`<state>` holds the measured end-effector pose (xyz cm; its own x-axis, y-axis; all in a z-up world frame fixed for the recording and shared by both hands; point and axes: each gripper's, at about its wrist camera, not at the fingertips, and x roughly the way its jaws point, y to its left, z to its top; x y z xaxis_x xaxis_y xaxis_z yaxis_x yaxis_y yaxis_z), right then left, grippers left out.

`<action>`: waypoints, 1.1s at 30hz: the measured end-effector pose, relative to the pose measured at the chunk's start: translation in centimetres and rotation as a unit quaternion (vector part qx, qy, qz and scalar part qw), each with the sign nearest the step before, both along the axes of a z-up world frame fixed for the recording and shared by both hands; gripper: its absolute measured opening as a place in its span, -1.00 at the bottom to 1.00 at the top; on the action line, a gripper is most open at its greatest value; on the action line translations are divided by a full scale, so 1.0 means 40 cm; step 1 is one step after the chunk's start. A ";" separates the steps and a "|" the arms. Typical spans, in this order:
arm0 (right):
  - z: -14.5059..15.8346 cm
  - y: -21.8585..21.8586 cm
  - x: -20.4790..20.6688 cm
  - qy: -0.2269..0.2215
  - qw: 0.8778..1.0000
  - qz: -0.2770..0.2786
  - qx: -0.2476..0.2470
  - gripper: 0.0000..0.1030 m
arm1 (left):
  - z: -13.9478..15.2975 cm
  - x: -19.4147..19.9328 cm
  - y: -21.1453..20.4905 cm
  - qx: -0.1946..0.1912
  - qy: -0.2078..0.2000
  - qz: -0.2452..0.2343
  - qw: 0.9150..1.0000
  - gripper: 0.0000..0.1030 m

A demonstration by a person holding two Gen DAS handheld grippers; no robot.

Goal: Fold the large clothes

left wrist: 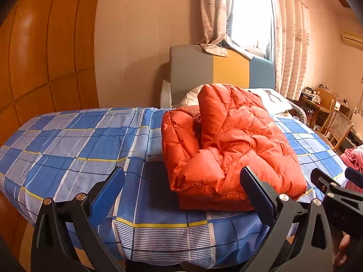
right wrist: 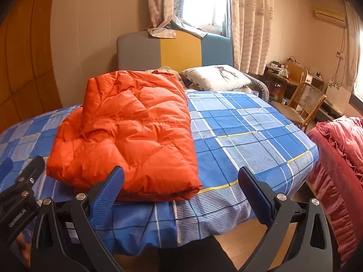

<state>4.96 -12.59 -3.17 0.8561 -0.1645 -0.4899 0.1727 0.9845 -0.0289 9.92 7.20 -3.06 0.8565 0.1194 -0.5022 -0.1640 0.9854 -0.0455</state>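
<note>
Two grippers, left (left wrist: 181, 195) and right (right wrist: 180, 195), gape wide, empty. Jacket (right wrist: 133, 131) at 11 o'clock on bed (right wrist: 249, 124): puffy, light, slippery; pinch hem edges.

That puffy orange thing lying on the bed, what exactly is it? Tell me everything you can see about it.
It looks like an orange jacket of quilted, slightly shiny padded fabric with stitched seams. It lies folded into a thick, rumpled bundle of layers, a hem with visible stitching facing the cameras. It rests on the blue plaid bedsheet, near the bed's foot. Neither open gripper touches it.
</note>
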 end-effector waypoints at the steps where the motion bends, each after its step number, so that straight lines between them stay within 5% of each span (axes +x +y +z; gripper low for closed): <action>1: 0.002 0.002 -0.002 -0.001 1.000 0.000 0.001 0.94 | -0.003 0.001 0.002 0.000 0.002 0.002 1.000 0.96; 33: 0.000 0.018 -0.014 -0.011 1.000 0.011 0.005 0.94 | 0.006 -0.003 -0.011 0.009 -0.003 -0.016 1.000 0.96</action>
<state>4.41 -11.86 -3.18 0.8701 -0.1411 -0.4723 0.1519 0.9883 -0.0154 9.80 6.77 -2.83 0.8632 0.1015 -0.4945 -0.1328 0.9907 -0.0284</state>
